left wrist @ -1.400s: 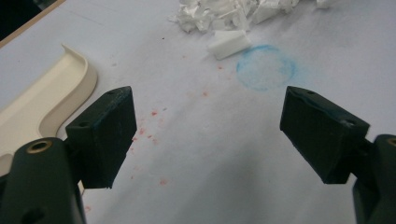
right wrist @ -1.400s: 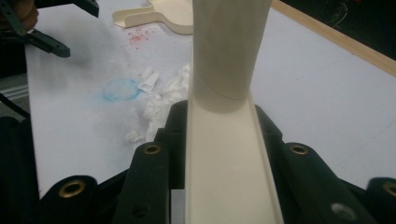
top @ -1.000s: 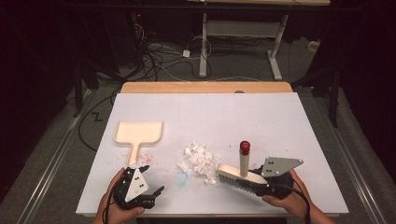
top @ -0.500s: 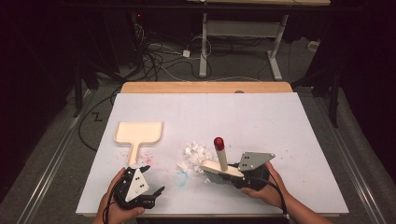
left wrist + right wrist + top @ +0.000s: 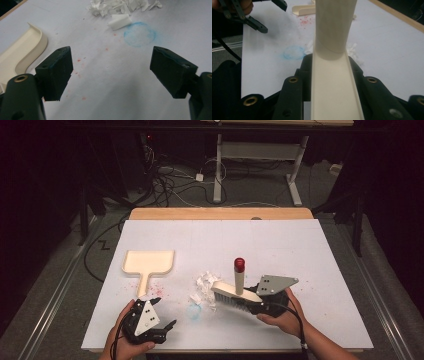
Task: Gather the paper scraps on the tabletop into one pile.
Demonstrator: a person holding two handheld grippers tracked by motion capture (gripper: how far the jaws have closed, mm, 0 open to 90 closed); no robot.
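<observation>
the jaws of the right gripper (image 5: 250, 306) are clamped tight on the back of the cream brush (image 5: 235, 292), whose red-tipped handle stands upright, while the jaws of the left gripper (image 5: 157, 320) stand wide apart with nothing between them, resting near the front edge of the table (image 5: 325, 250). the brush sits bristles-down just to the right of the heap of white paper scraps (image 5: 205, 287), its bristle edge touching the nearest pieces. the cream dustpan (image 5: 148, 262) lies flat to the left of the heap, mouth pointing away from the person and handle toward the left gripper, apart from the scraps. the work in hand looks like sweeping the scraps together toward the dustpan. to do it well, the brush should stay low with its bristles pressed on the table, moving in short strokes leftward so light scraps are pushed, not flicked; one loose piece lies by the blue smudge (image 5: 140, 33) and needs gathering too. the free gripper could take the dustpan handle and turn its mouth toward the heap.
</observation>
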